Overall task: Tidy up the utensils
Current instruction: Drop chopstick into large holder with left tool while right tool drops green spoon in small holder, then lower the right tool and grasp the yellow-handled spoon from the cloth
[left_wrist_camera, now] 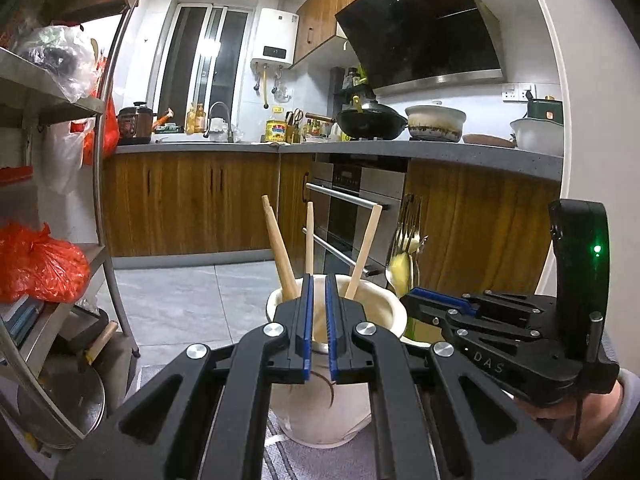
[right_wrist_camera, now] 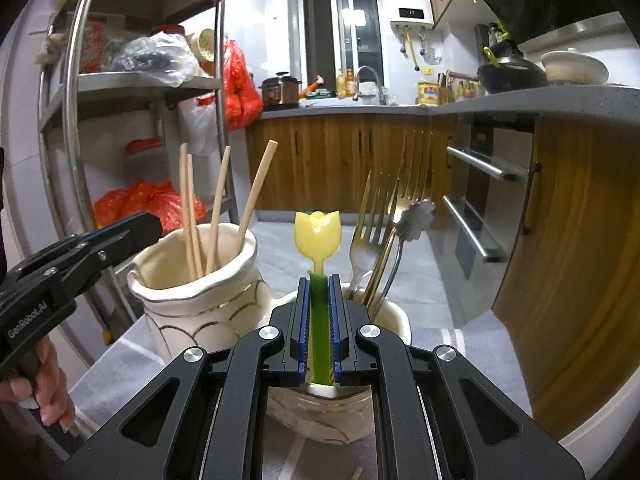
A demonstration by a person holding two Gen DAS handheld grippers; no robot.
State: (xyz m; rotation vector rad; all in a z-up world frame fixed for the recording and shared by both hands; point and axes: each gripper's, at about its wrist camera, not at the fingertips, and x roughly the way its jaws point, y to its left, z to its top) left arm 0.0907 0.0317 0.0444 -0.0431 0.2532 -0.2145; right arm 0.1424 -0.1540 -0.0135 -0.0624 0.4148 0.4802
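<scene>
Green plastic runs up between the pads of your right hand-held gripper: it is the handle of a utensil with a pale yellow tulip-shaped head, held upright just above the mouth of the near cream holder. The jaws stand narrow around that handle, and whether the pads press on it or have slackened is hard to tell. Forks and a flower-headed spoon already stand in that holder, just right of your fingers. Ahead and to the left sits the taller cream vase with the wooden chopsticks.

Your left hand-held gripper hovers at the near rim of that vase, jaws nearly together, with nothing seen between them.

I judge you are in the sorting step, lowering the tulip utensil in among the forks. The next move calls for sinking the handle straight down, then letting go only once it is well inside.

Both holders' bases and the table under them are largely hidden by the gripper bodies, and the utensil's lower end is cut off.
</scene>
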